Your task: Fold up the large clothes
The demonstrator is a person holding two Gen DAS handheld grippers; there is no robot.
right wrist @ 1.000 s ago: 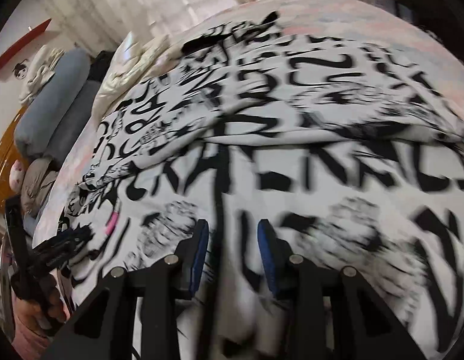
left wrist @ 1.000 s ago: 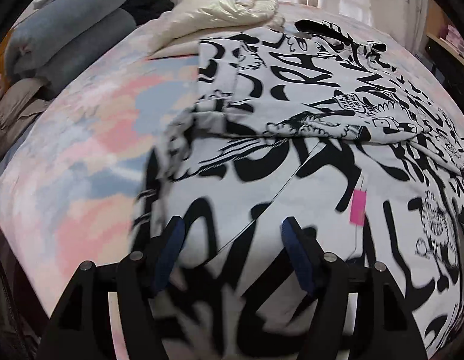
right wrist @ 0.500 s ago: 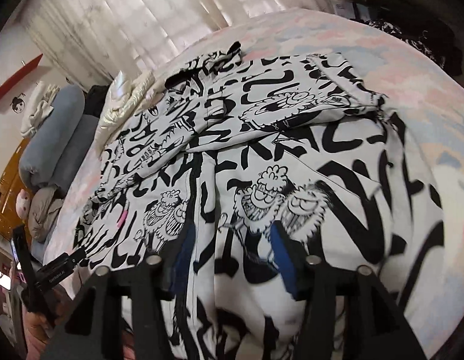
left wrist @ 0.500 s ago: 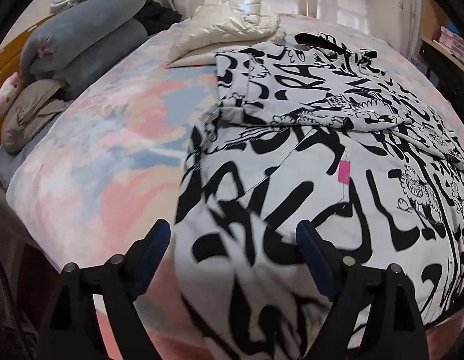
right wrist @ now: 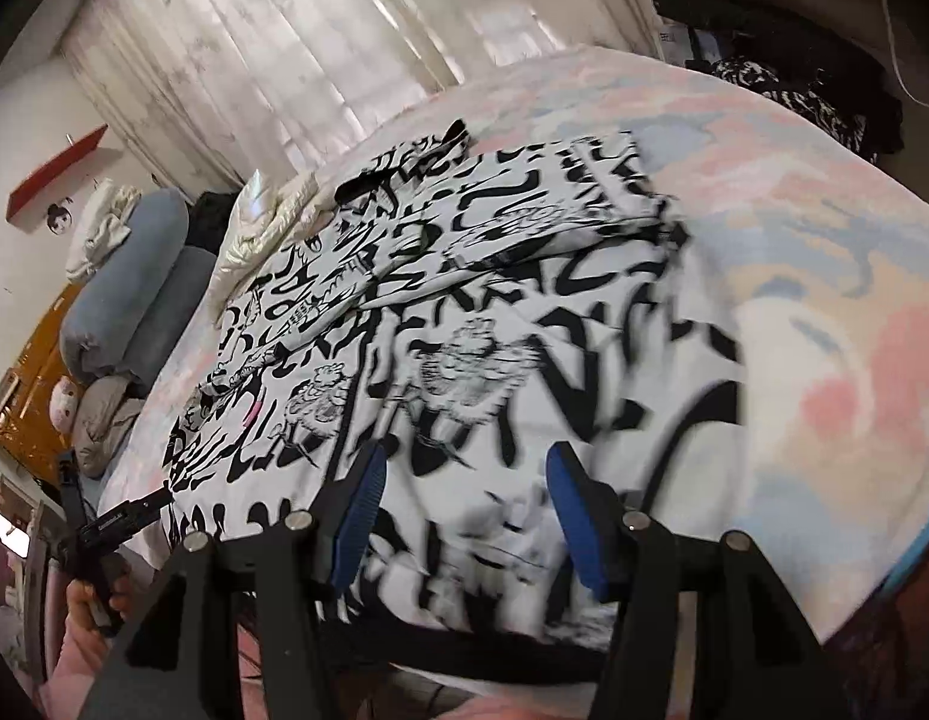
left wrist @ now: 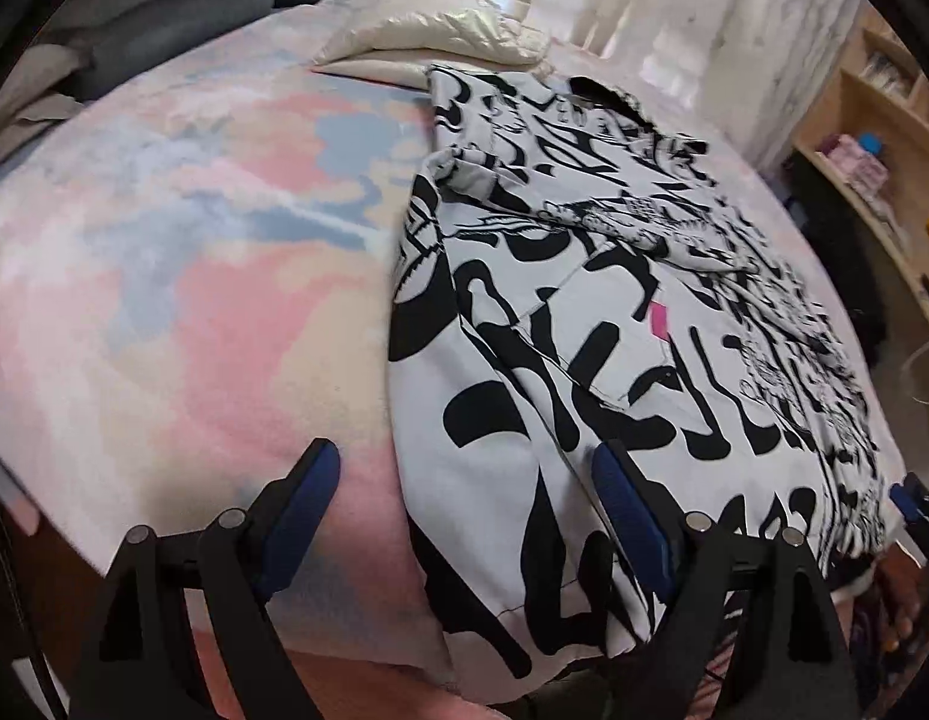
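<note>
Graffiti-print garment [left wrist: 614, 324] lay lengthwise near-to-far on bed [left wrist: 182, 276], near hem under both released grippers, left gripper [left wrist: 464, 516] at its left edge, right gripper [right wrist: 461, 516] over mid-hem.

left tongs [left wrist: 464, 516]: black frame, blue pads (silver screws) | right tongs [right wrist: 461, 510]: same

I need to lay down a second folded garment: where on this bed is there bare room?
The pastel bedspread lies bare between the black-and-white printed garment and the grey bolsters, and again beyond the garment's other edge. It is crowded at the head, where a cream puffer jacket touches the garment's top.
</note>
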